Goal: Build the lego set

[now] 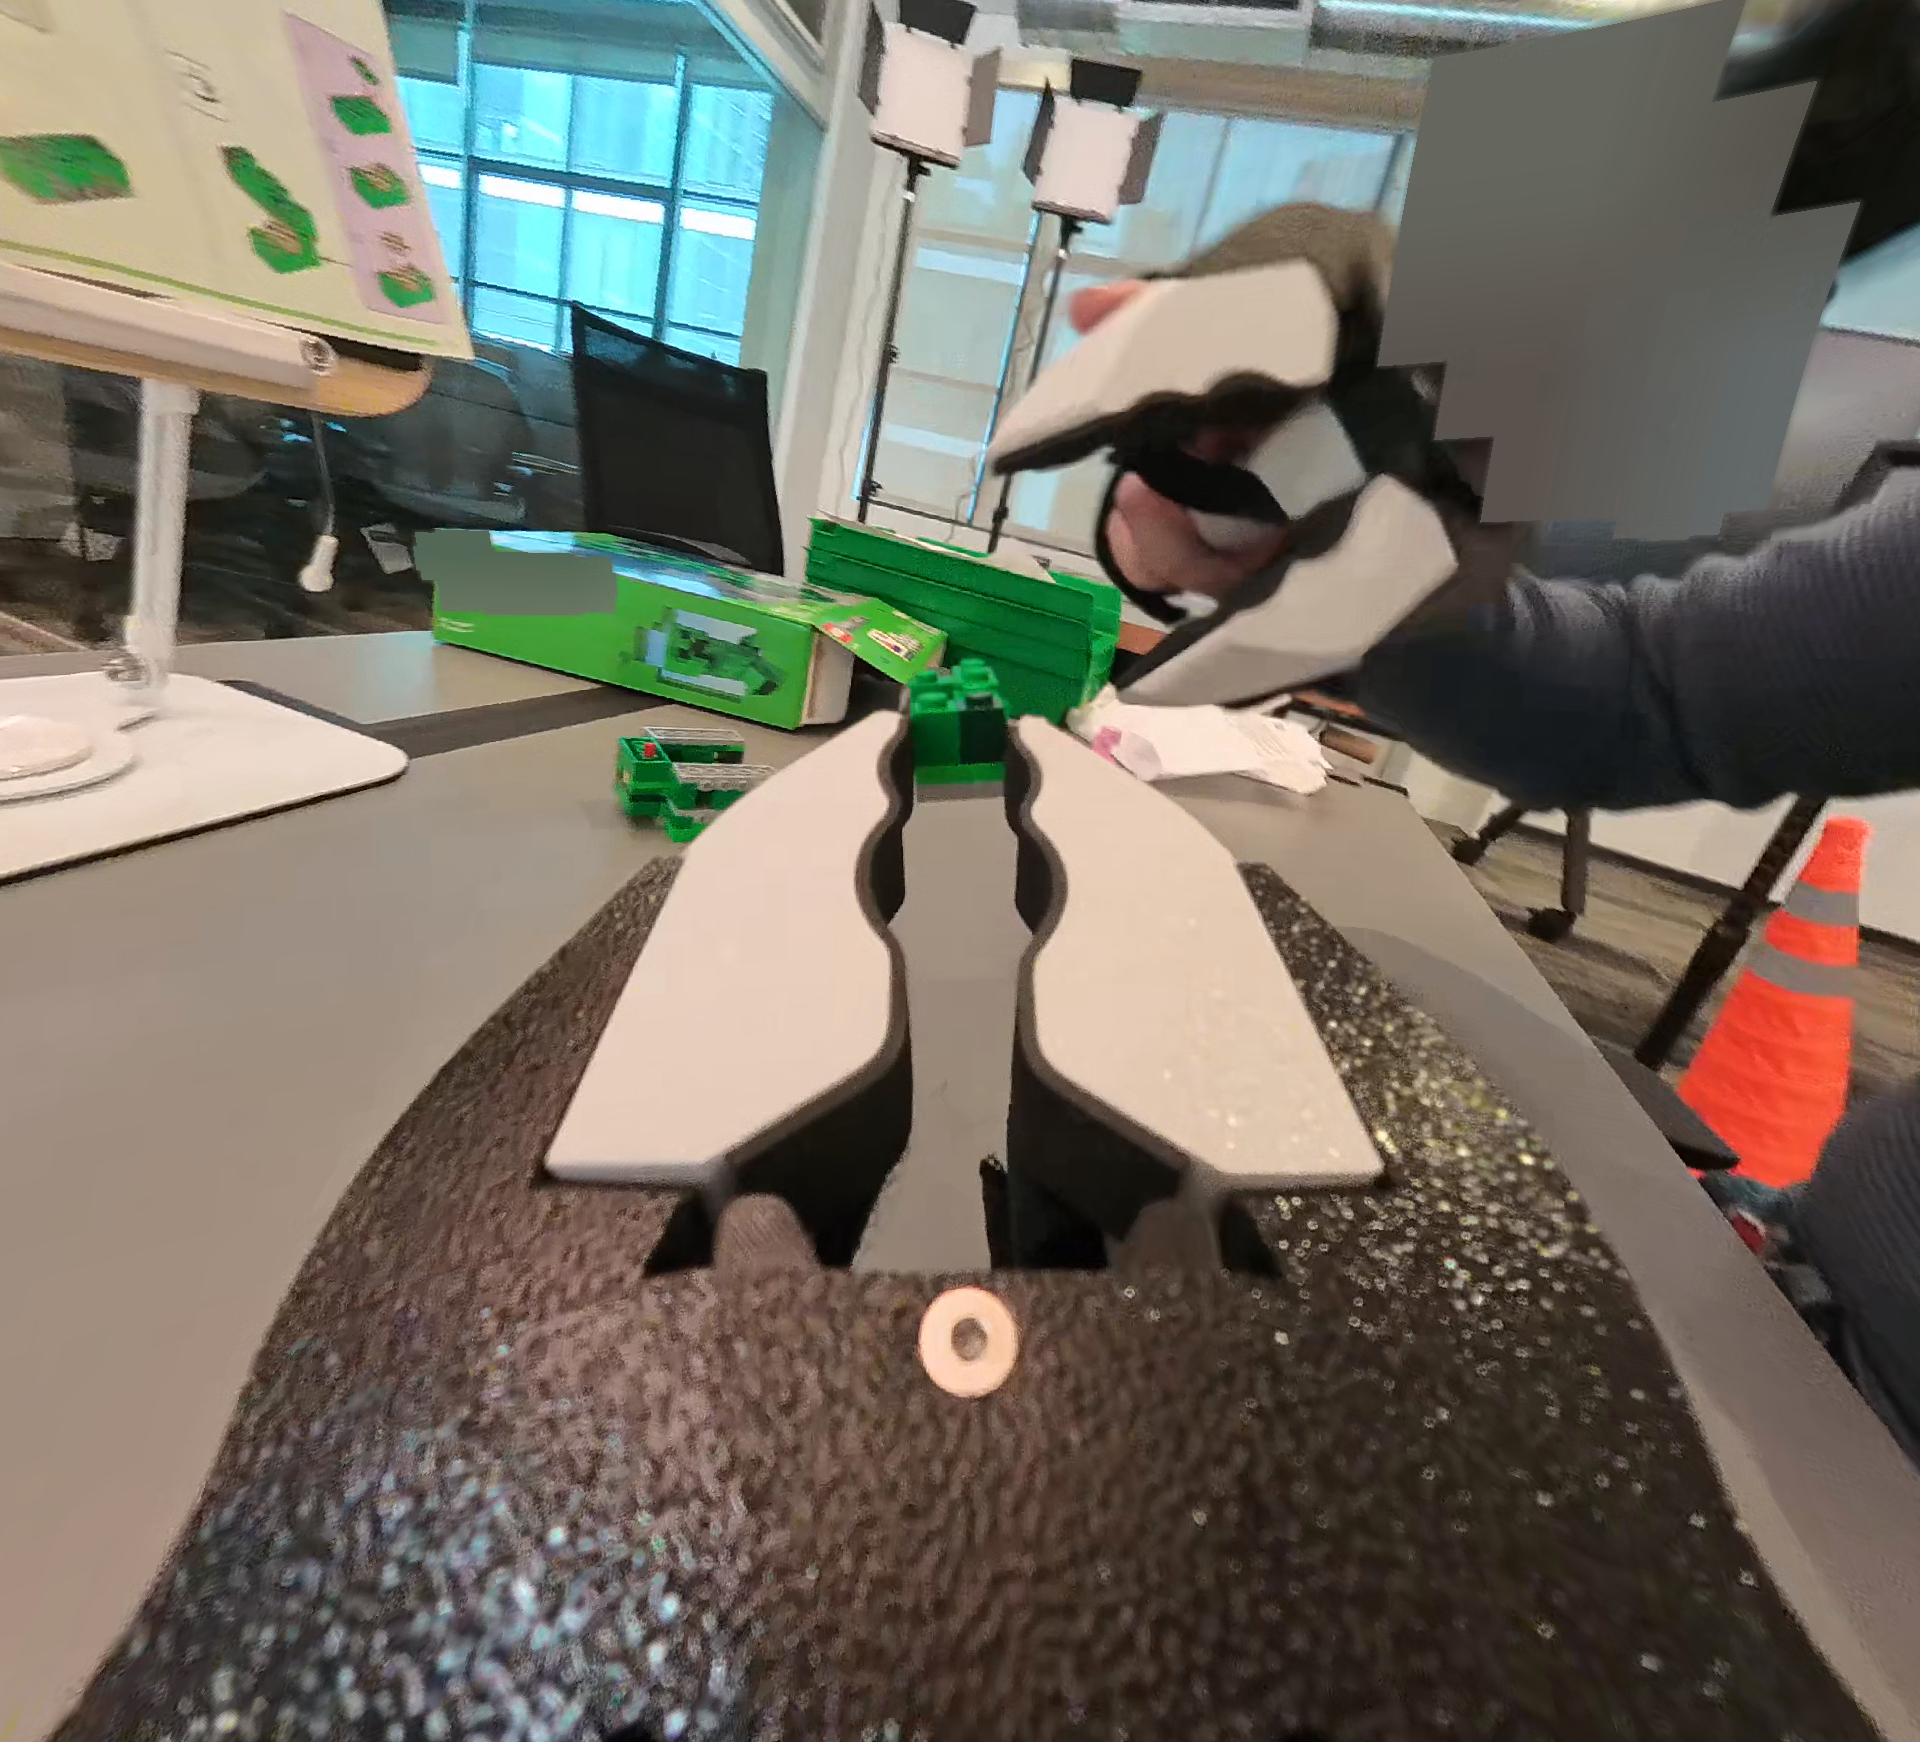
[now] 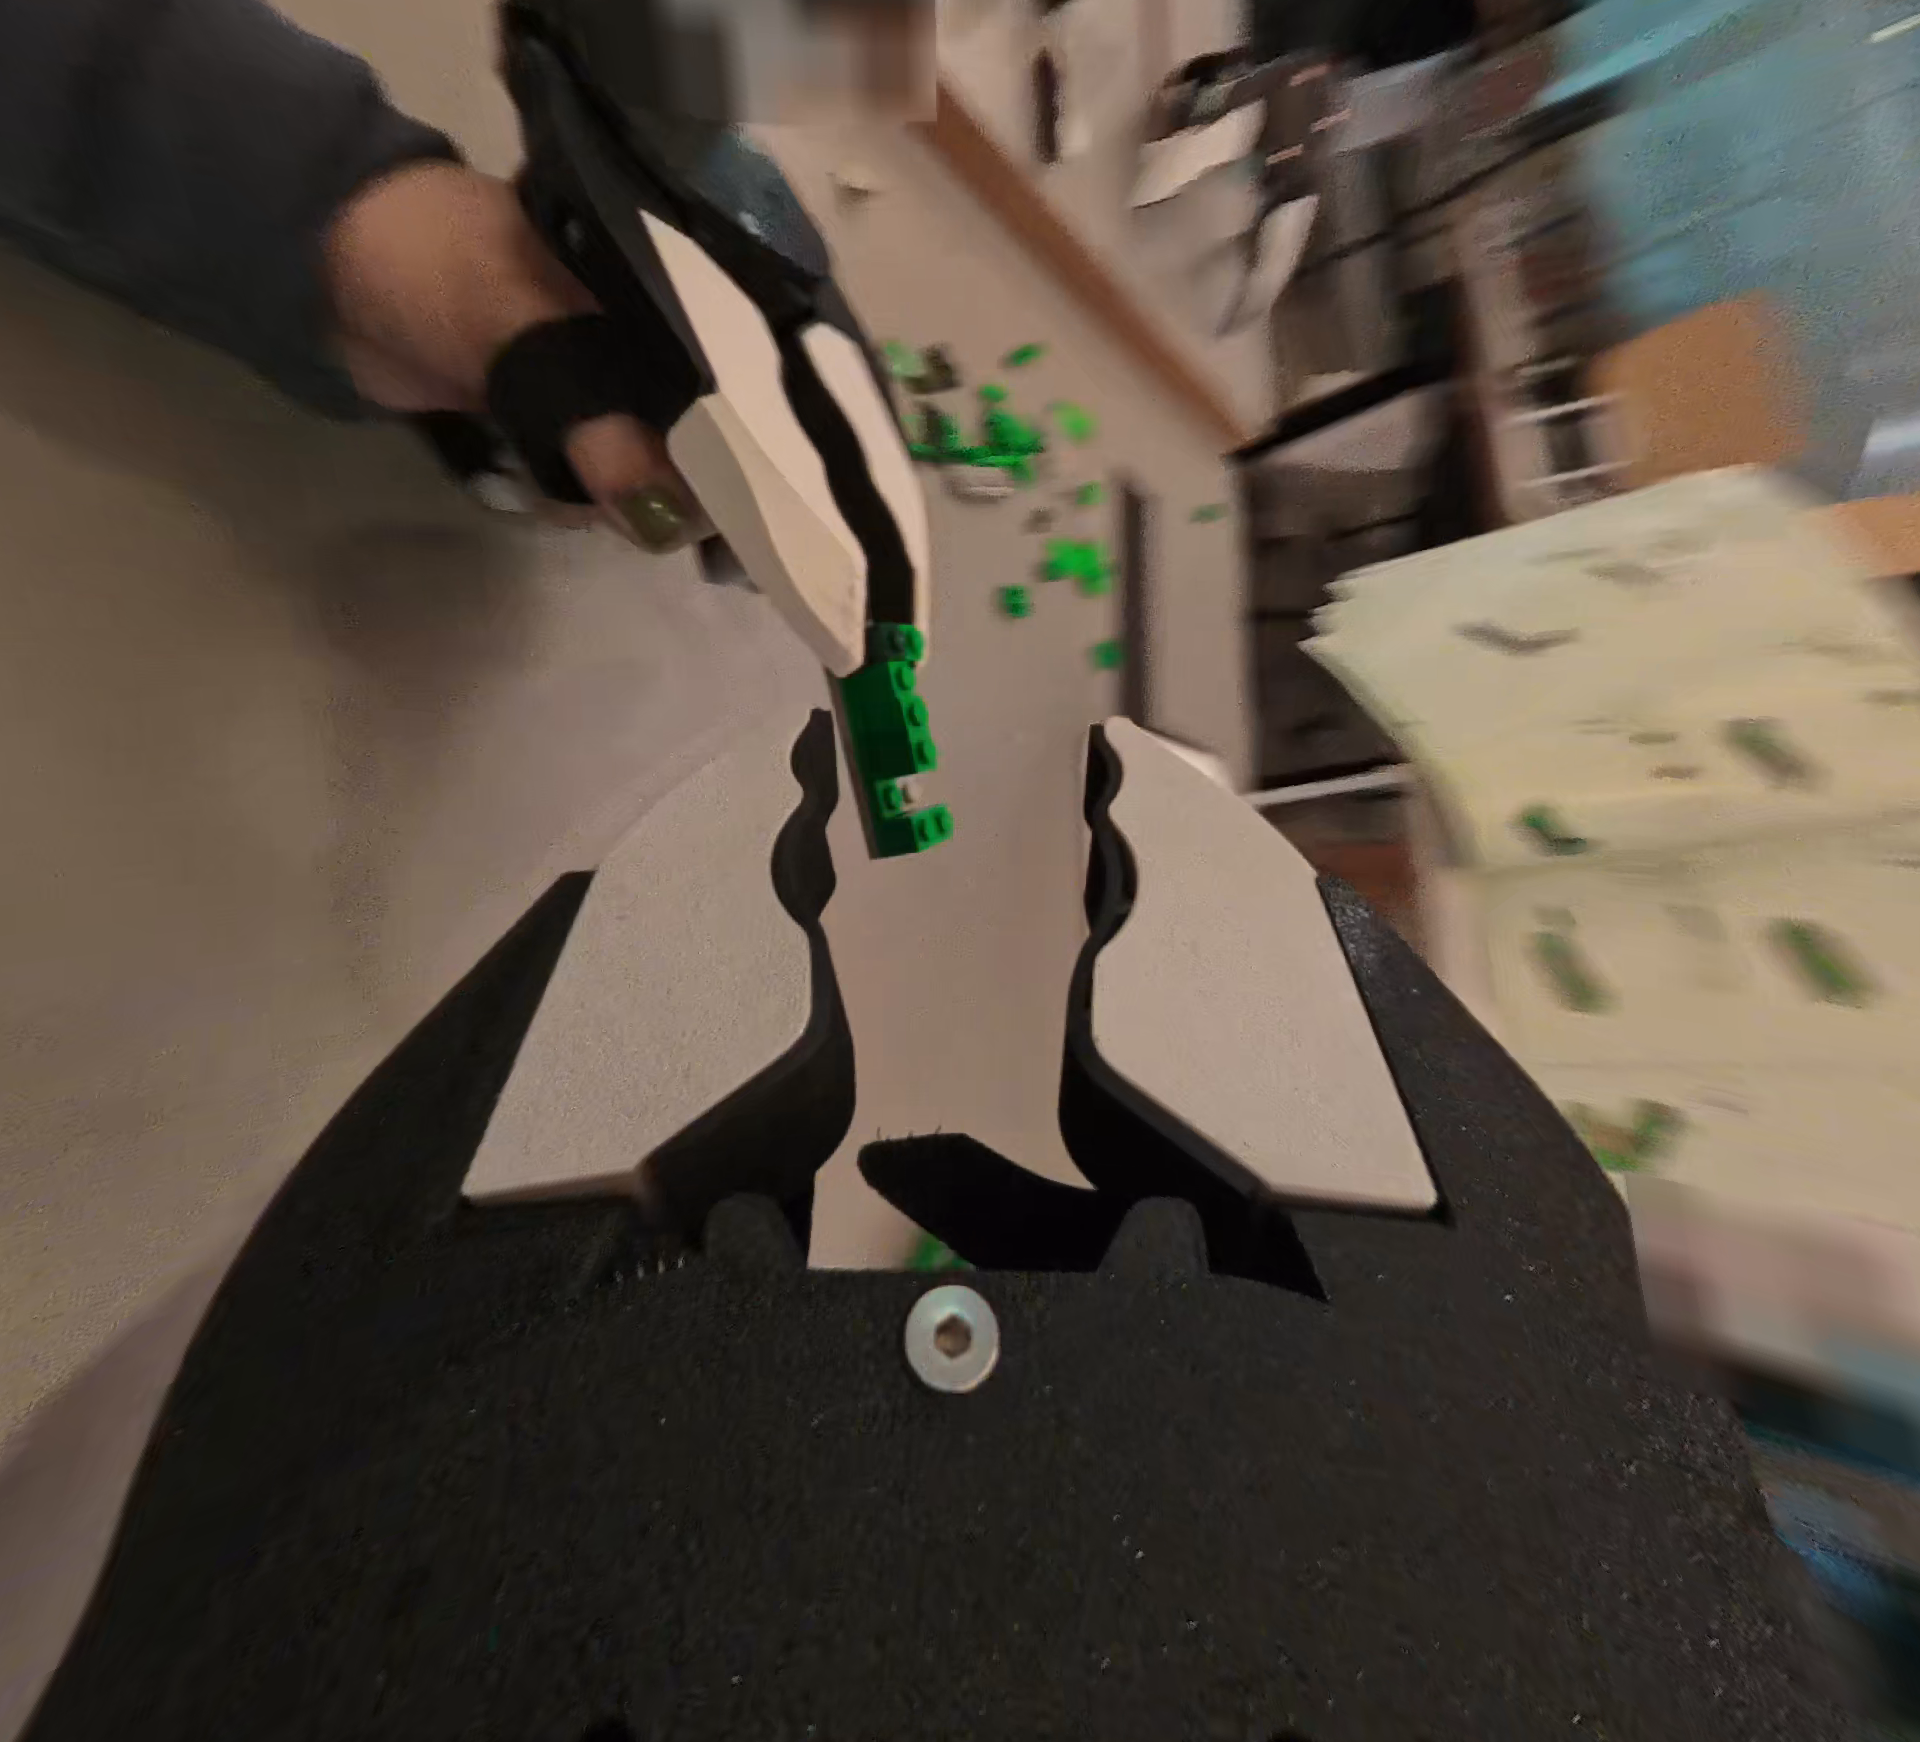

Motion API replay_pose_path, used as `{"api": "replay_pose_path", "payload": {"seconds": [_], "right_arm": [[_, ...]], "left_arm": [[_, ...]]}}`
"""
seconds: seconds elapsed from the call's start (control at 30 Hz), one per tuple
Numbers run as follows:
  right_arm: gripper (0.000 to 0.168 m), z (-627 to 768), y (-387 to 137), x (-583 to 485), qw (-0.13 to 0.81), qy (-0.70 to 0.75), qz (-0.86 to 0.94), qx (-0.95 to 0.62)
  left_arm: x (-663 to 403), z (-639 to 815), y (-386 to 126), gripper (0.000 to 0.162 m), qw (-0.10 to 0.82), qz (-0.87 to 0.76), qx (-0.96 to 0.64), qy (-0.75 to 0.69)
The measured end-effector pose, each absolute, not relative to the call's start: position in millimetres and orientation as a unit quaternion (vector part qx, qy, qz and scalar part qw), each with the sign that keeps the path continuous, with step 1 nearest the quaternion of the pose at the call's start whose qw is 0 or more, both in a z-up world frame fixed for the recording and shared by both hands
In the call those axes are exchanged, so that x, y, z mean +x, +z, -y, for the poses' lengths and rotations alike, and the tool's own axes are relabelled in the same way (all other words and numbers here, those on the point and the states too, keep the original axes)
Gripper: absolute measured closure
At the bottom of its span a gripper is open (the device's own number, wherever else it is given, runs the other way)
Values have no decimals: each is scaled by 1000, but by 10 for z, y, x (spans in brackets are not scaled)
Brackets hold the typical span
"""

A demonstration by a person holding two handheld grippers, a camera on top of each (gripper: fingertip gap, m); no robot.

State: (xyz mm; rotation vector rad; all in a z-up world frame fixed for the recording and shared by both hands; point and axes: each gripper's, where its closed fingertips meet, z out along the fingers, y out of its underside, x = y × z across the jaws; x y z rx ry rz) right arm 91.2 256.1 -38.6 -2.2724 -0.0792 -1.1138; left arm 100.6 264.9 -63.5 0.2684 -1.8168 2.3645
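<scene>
My left gripper (image 1: 961,731) is shut on a small green lego assembly (image 1: 956,705) and holds it above the grey table (image 1: 312,1017). In the right wrist view the same left gripper (image 2: 883,632) comes in from the upper left, and the assembly (image 2: 894,747) hangs from its tips. My right gripper (image 2: 961,731) is open and empty, and the assembly sits between its fingertips in the picture, nearer the left one. In the left wrist view the right gripper (image 1: 1060,575) is up and to the right of the assembly, jaws wide apart.
A second small green build (image 1: 681,773) sits on the table. Behind it lie a green lego box (image 1: 707,622), a green stack (image 1: 966,601) and white paper (image 1: 1216,747). The instruction booklet (image 1: 208,82) stands on a white stand (image 1: 208,757). Loose green pieces (image 2: 997,435) are scattered. An orange cone (image 1: 1787,996) stands on the floor.
</scene>
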Motion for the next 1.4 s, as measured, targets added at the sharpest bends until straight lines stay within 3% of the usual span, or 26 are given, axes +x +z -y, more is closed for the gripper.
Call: {"api": "replay_pose_path", "payload": {"seconds": [0.1,0.27,0.5,0.97,1.13,1.2,1.33,1.4], "right_arm": [[115,-2574,-415,910,212,-563,83,-794],[120,-2572,-624,1001,106,-626,126,-762],[146,-2567,-647,1106,72,-646,132,-749],[149,-2478,-751,1119,61,-629,139,-762],[148,-2455,-830,1128,112,-601,90,-786],[126,-2418,-828,1079,156,-579,68,-798],[125,-2456,-885,764,371,-340,-32,-864],[126,-2405,-915,715,388,-265,-58,-881]], "left_arm": [[1035,-2668,-617,146,71,600,101,790],[1018,-2647,-619,146,78,600,100,790],[971,-2621,-602,146,87,602,91,789],[977,-2544,-714,146,87,621,103,772],[1001,-2520,-788,146,89,632,105,763],[1041,-2529,-870,147,69,653,104,747],[945,-2562,-924,146,63,679,44,730],[821,-2554,-894,146,85,673,9,735]]}}
